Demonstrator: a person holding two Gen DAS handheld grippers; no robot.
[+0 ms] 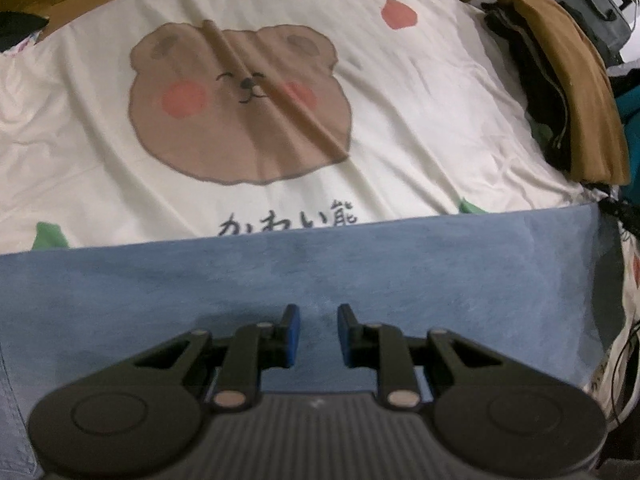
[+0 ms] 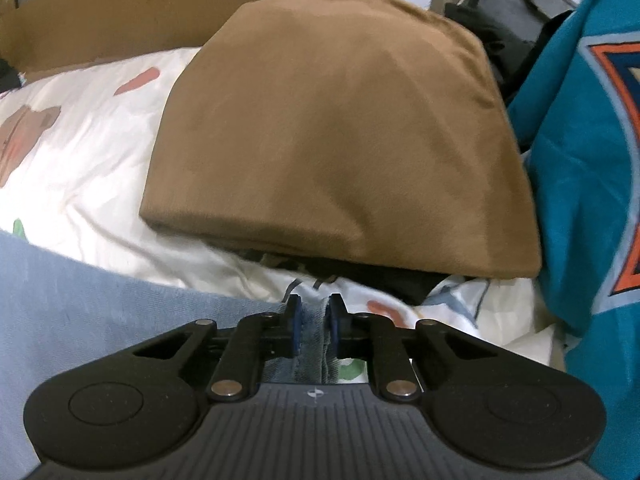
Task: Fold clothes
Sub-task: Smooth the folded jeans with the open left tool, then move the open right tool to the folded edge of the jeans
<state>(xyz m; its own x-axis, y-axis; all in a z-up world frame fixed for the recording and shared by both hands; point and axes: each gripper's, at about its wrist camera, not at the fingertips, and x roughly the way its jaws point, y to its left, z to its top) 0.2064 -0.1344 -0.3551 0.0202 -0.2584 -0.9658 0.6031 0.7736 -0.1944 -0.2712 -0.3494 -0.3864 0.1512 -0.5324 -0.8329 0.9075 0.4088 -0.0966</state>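
Clothes laid out on the sheet point(image 1: 420, 120)

The jeans point(image 1: 320, 264) lie across the sheet's near edge. At the sheet's far right sits a folded stack point(image 2: 340, 120), its top piece resting on others. Right of the stack lies a jersey point(image 2: 580, 160). Cardboard point(image 2: 140, 12) stands behind the sheet.

Soft, even indoor light falls across both wrist views, with no glare and only a faint shadow under the left gripper point(image 1: 319, 322) on the blue garment point(image 1: 360, 272). Fisheye distortion bows the cream bear-print sheet point(image 1: 420, 120) toward 12 o'clock, corners darkening. Slight blur softens the brown folded cloth point(image 2: 340, 128) and everything at the edges.
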